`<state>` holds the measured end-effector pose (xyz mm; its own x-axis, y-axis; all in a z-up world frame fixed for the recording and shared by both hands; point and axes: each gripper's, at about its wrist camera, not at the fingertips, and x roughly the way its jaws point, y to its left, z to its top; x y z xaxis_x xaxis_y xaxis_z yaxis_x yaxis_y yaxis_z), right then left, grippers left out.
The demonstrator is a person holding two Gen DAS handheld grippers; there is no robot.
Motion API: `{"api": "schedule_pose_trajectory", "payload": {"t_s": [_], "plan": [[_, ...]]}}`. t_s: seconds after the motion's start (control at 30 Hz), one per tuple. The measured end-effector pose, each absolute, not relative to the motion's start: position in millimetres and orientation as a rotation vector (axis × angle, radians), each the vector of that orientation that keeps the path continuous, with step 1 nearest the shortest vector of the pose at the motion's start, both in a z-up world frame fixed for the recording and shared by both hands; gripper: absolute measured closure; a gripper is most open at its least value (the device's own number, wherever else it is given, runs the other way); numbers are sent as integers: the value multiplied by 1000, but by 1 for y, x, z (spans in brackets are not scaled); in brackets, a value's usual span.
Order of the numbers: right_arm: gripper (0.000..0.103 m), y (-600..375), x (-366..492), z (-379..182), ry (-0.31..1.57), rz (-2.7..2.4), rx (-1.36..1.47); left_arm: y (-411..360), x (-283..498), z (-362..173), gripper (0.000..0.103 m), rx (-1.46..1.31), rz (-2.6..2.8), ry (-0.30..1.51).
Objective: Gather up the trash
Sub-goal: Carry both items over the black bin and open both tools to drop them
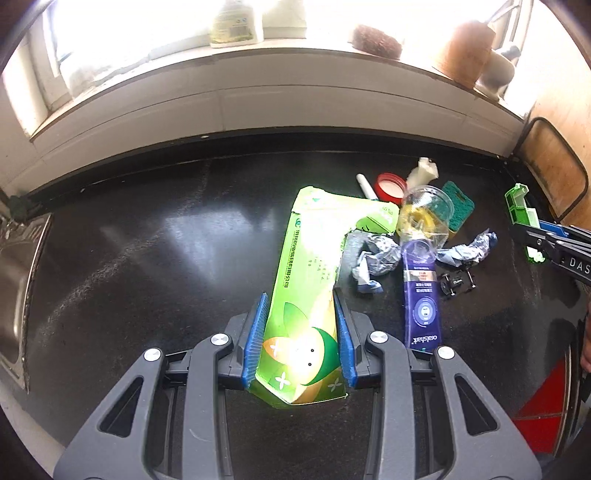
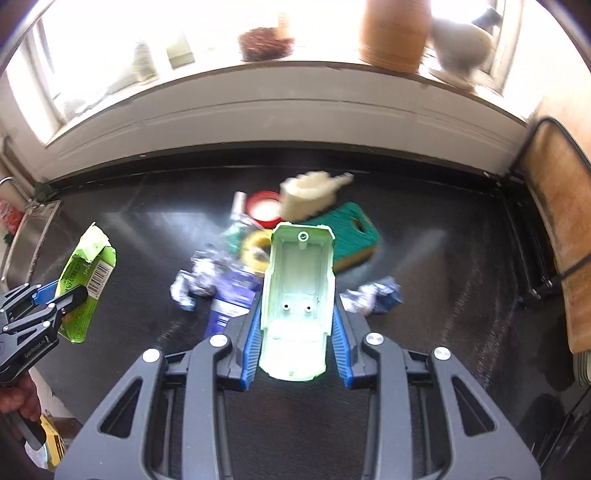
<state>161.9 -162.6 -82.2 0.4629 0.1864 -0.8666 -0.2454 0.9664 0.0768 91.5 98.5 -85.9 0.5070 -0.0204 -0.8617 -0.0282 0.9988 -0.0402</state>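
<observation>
Left wrist view: your left gripper (image 1: 301,332) is clamped on the near end of the green carton (image 1: 306,288), whose long axis runs away toward the window.

Right wrist view: your right gripper (image 2: 297,328) pinches the pale green toy shell (image 2: 297,291), lengthwise, pointing far, above the black counter (image 2: 443,295).

this was a home kitchen. a dark, glossy counter (image 1: 147,258) ran ahead of the tool, and a stainless steel sink (image 1: 14,280) was set into it far off to the tool's left. beyond the counter stood a bright window with a white sill (image 2: 295,92), which carried a scouring pad (image 2: 266,44), a brown jar (image 2: 395,33) and a labelled bottle (image 1: 236,26). a wooden board (image 2: 557,236) leaned off to the right.
</observation>
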Motion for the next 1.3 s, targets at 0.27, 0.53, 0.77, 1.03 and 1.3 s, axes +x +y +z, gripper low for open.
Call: {"api": "schedule_pose_trajectory", "payload": {"t_s": [0.27,0.53,0.77,1.03,1.3], "plan": [[69,-41,152,-60,1004,595,-171,180,25,-61,69,-160,295,981],[69,108,92,-51,959,1005,-353,254,-87,-52,69,-315,664,937],[69,209,-3,-51,944,1327,-505,291,-205,-57,69,-502,992,916],[69,273,-106,-70,986,1615,-682,296,-299,-83,69,-680,1235,915],[69,313,-163,-87,1022,1727,-797,302,-322,-107,69,-759,1284,913]]}}
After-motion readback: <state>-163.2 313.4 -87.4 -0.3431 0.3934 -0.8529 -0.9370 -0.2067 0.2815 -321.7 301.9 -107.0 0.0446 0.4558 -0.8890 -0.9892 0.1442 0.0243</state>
